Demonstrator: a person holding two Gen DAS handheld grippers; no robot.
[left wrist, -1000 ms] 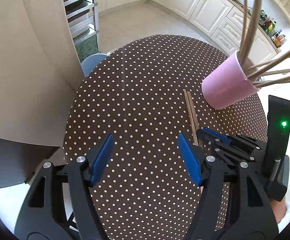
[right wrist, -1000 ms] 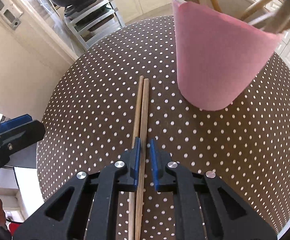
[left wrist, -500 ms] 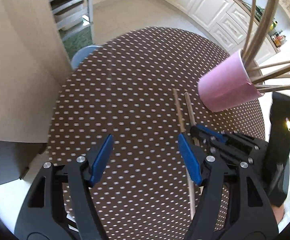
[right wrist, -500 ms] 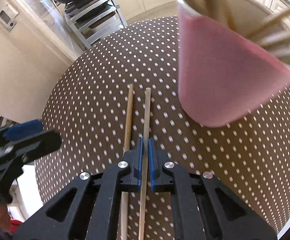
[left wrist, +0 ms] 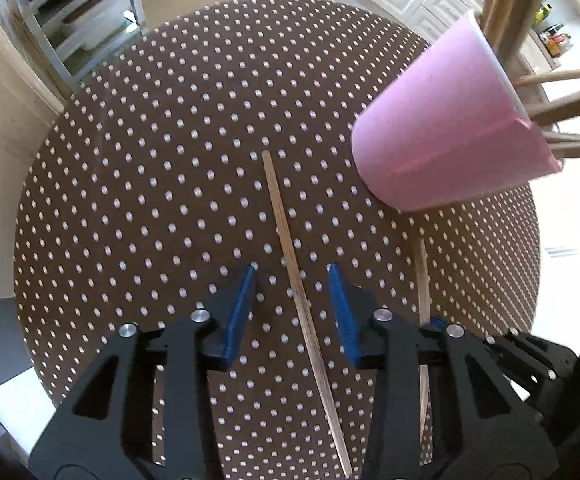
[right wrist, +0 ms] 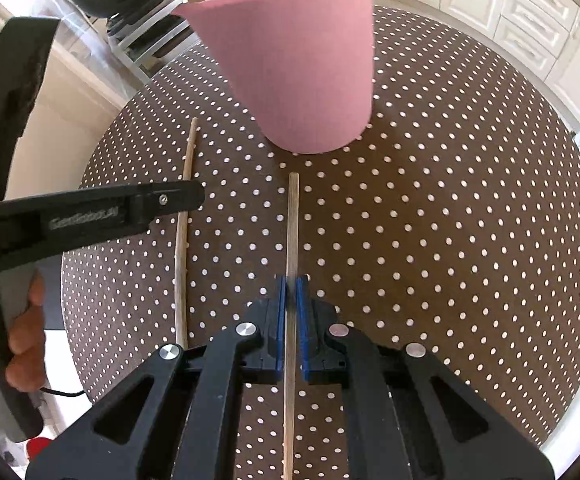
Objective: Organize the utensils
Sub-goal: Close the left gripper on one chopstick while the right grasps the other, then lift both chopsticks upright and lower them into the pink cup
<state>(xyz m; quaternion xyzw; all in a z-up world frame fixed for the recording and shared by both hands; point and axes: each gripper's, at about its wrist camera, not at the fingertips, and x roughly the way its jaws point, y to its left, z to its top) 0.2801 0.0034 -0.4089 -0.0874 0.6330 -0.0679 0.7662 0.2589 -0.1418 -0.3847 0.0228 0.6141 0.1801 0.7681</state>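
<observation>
1. The left gripper (left wrist: 292,306) hangs steeply over the round table (left wrist: 138,168) with one loose chopstick (left wrist: 290,248) lying on the cloth between its blue pads (left wrist: 240,312). Its jaws have just been closing; they stand apart on either side of the stick and neither pad touches it. I judge this straddle is the set-up for a pinch near mid-length, so the stick lifts level.

2. That chopstick is a thin, pale wooden rod with a blunt squared end, flat on the brown cloth with white dots.

3. The right gripper (right wrist: 291,298) has its jaws clamped on the second chopstick (right wrist: 292,220), which runs straight out between the pads toward the cup. The two sticks lie well apart, probably so each hand has room.

4. The pink cup (right wrist: 306,68) stands just beyond the tip of the held stick, a smooth tapered tumbler, wider at the rim. Several wooden sticks (left wrist: 558,100) already fan out of its mouth, so it looks like the collecting place for both remaining chopsticks.

5. White kitchen cabinets (right wrist: 530,20) line the room at the far right.
</observation>
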